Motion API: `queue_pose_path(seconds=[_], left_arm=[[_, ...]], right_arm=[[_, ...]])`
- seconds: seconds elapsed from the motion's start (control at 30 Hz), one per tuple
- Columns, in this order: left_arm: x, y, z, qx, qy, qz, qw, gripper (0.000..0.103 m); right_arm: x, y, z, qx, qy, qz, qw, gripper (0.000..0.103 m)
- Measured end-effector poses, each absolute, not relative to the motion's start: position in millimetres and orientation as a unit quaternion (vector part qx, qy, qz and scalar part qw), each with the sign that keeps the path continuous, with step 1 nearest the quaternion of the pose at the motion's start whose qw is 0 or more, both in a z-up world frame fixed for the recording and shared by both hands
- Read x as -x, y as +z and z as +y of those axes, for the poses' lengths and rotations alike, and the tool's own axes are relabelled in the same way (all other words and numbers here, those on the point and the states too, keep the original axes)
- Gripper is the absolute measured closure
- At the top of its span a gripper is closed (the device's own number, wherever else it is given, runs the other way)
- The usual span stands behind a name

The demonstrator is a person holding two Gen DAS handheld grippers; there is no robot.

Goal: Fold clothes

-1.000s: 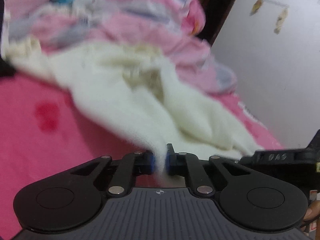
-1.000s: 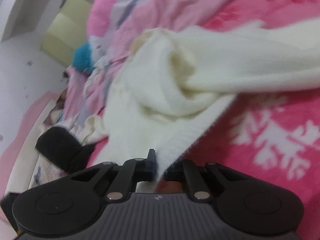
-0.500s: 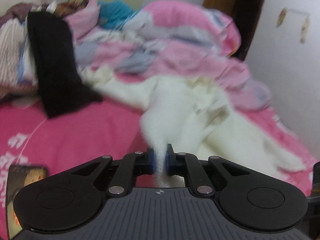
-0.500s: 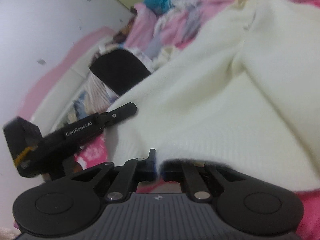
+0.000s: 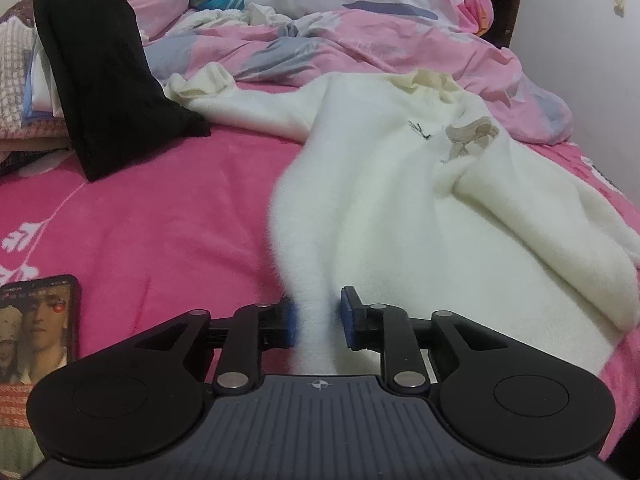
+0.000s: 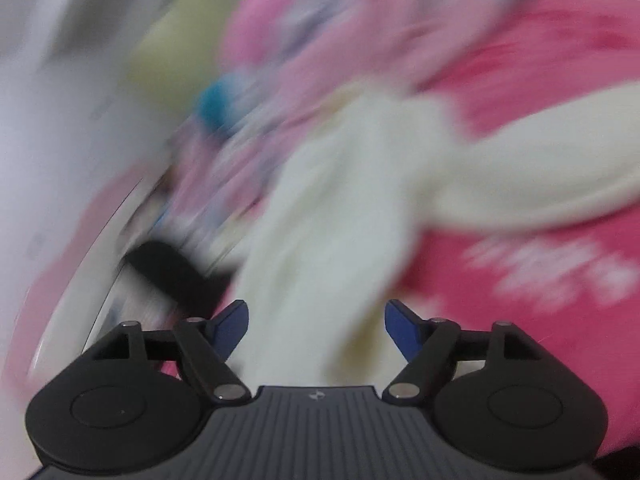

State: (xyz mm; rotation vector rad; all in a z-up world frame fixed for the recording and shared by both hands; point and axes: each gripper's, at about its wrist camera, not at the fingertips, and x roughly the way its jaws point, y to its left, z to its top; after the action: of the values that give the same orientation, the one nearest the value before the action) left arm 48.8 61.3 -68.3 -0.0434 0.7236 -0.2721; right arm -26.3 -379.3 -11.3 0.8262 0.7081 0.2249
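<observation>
The cream sweater (image 5: 384,208) lies spread on the pink bed (image 5: 152,216), a fold between the left gripper (image 5: 318,316)'s opening jaws, while the right gripper (image 6: 316,330)'s jaws open wide over it.

Heavy blur; the right tongs (image 6: 316,330) are opening, jaws wide, above the cream sweater (image 6: 340,216) sprawled on the pink bed (image 6: 560,80).
</observation>
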Motion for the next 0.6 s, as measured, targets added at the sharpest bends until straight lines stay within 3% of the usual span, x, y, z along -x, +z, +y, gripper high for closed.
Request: queue_pose_path(seconds=[0.2, 0.4, 0.5, 0.57, 0.6], left_arm=[[-48.4, -72.8, 55.5, 0.019, -0.115, 0.346, 0.931, 0.078], [-42.3, -78.9, 51.1, 0.000, -0.111, 0.322, 0.940, 0.076], [-41.5, -81.1, 54.0, 0.009, -0.114, 0.314, 0.942, 0.076], [-41.5, -82.0, 56.3, 0.014, -0.119, 0.311, 0.943, 0.076], [-41.6, -82.2, 57.5, 0.017, -0.121, 0.311, 0.943, 0.076]], right_arm=[[-48.0, -80.5, -428.0, -0.554, 0.010, 0.353, 0.754, 0.024], [-101.4, -98.2, -450.2, -0.638, -0.053, 0.286, 0.713, 0.023], [-126.8, -105.5, -463.8, -0.654, -0.070, 0.277, 0.700, 0.046], [-143.4, -99.6, -472.6, -0.634, -0.077, 0.279, 0.717, 0.081], [-150.0, -95.9, -478.9, -0.627, -0.075, 0.280, 0.723, 0.083]])
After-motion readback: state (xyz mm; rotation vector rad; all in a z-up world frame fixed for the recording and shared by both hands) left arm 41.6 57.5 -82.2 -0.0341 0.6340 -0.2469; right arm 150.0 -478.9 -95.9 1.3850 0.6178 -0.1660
